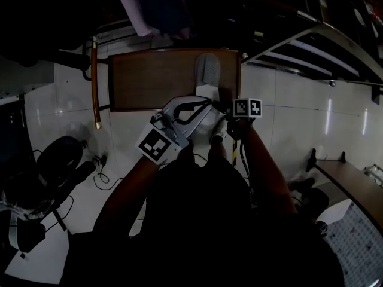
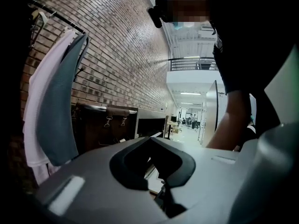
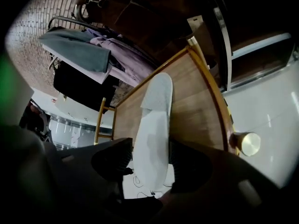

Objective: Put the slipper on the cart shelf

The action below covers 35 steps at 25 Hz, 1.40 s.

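Note:
A pale grey slipper [image 1: 207,70] lies lengthwise on the brown wooden cart shelf [image 1: 149,79], toe away from me. In the right gripper view the slipper [image 3: 156,120] runs straight out between the jaws, its heel end past the shelf's [image 3: 196,106] near edge. My right gripper [image 3: 149,161] stands wide open, a dark pad on each side of the heel without pressing it. In the head view the right gripper [image 1: 220,100] is just right of the heel. My left gripper [image 1: 206,103] hovers beside it, tilted upward; its tips [image 2: 150,139] meet with nothing between them.
A gold post [image 1: 94,82] runs along the cart's left side, and a brass knob [image 3: 247,143] marks its near right corner. Garments hang on a rack [image 1: 149,5] behind the cart. Metal rails [image 1: 311,46] stand to the right. Dark gear and cables [image 1: 60,160] lie on the white tiles [image 1: 299,112].

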### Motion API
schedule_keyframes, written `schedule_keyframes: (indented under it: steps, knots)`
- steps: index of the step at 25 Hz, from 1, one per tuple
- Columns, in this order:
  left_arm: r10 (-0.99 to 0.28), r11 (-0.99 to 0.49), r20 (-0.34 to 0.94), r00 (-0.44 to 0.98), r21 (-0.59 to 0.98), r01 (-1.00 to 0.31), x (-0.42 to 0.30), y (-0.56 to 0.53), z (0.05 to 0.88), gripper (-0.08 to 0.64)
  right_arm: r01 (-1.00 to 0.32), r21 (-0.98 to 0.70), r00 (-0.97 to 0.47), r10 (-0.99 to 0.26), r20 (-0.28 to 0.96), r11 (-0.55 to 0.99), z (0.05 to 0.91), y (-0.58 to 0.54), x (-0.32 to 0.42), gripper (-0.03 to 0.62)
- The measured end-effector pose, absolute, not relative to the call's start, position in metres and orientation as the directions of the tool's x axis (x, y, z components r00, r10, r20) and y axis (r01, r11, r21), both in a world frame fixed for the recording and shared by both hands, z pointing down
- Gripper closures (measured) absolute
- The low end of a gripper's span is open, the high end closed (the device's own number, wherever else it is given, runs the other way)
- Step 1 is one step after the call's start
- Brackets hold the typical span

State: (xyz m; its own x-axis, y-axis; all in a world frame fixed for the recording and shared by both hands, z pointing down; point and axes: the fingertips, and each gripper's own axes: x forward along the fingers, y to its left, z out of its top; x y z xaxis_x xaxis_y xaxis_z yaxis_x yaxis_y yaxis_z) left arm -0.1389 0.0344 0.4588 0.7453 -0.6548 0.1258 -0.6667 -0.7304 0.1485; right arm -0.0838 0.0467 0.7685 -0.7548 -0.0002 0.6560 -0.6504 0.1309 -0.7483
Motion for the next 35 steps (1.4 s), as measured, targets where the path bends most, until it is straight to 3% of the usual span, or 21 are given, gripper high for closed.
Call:
schedule_keyframes:
  steps: [6,17,20,22,27,35]
  knots:
    - [-0.652,-0.729,0.124,0.748,0.168,-0.663,-0.141,0.024,0.462,0.557,-0.673,-0.728,-0.726,0.070,0.684,0.129,0.799,0.049,-0.084,0.350]
    - [-0.653,-0.714,0.153,0.742,0.200,-0.671,-0.140,0.013,0.481,0.557,-0.580,-0.813,-0.800,0.149,0.580,0.053,0.810,0.061,-0.104,0.353]
    - [-0.658,-0.705,0.162,0.735,0.212,-0.677,-0.143,0.013,0.486,0.557,-0.570,-0.819,-0.806,0.155,0.572,0.059,0.813,0.062,-0.112,0.372]
    - [-0.660,-0.699,0.171,0.732,0.218,-0.681,-0.144,0.014,0.490,0.557,-0.571,-0.819,-0.805,0.156,0.573,0.064,0.815,0.062,-0.115,0.456]
    - [-0.665,-0.686,0.184,0.724,0.232,-0.690,-0.148,0.016,0.497,0.557,-0.514,-0.857,-0.847,0.129,0.515,0.046,0.807,0.061,-0.125,0.523]
    - [-0.649,-0.708,0.173,0.741,0.219,-0.671,-0.141,0.018,0.489,0.557,-0.496,-0.836,-0.863,-0.030,0.504,0.234,0.744,0.045,-0.108,0.528]
